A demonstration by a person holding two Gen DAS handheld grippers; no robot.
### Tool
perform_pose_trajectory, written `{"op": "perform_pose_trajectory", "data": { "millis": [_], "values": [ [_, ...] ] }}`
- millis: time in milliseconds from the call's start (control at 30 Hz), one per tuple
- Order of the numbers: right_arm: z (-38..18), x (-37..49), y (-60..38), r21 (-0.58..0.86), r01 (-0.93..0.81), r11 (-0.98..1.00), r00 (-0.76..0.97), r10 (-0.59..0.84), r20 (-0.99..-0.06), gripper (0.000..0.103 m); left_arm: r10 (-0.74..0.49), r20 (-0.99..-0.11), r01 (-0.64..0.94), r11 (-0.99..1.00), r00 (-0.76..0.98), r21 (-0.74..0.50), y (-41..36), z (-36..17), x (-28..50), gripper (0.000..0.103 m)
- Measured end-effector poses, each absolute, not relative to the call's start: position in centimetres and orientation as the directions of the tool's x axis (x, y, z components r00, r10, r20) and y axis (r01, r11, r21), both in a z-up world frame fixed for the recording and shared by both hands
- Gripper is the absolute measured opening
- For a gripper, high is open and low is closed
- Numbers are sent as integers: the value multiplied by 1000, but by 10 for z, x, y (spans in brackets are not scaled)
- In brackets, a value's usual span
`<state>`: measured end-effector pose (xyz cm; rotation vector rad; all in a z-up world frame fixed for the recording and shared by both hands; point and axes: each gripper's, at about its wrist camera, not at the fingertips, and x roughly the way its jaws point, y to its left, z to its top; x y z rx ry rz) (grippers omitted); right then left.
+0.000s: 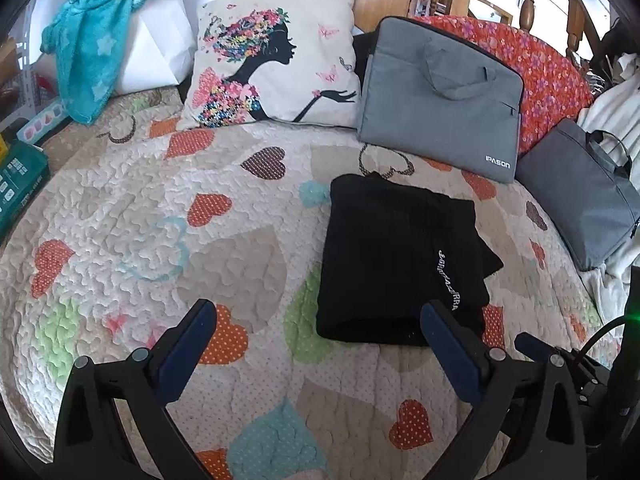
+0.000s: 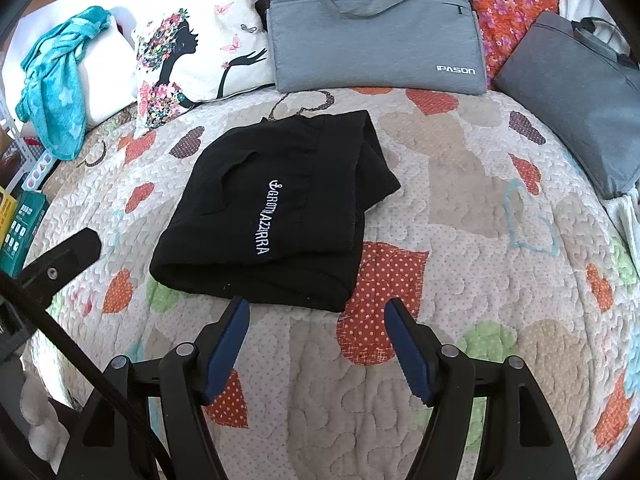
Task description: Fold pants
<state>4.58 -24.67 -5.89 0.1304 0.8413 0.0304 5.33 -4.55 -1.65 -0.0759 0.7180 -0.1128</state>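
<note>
Left wrist view: one black pants [image 1: 396, 260] bundle on the quilt [image 1: 160, 208], two grey bags [image 1: 440, 108], one pillow [image 1: 276, 60]. Left gripper [image 1: 318, 316] spread wide, holding nothing.

Right wrist view: same pants [image 2: 276, 212], folded into a squarish stack, white lettering on top, lying mid-quilt. Right gripper [image 2: 318, 312] spread too, just short of the near edge.

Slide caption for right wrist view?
Open right gripper hovers before folded black pants on heart-patterned quilt.
</note>
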Motion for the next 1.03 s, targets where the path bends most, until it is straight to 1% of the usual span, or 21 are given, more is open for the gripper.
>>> {"op": "perform_pose_trajectory", "data": {
  "millis": [567, 1033],
  "values": [
    [-62, 49, -248, 117, 33, 993, 657, 66, -751, 77, -136, -699, 89, 991, 703, -103, -50, -29, 60, 102],
    [-64, 50, -247, 115, 28, 993, 650, 69, -757, 79, -142, -707, 92, 990, 693, -109, -48, -33, 60, 102]
  ]
}}
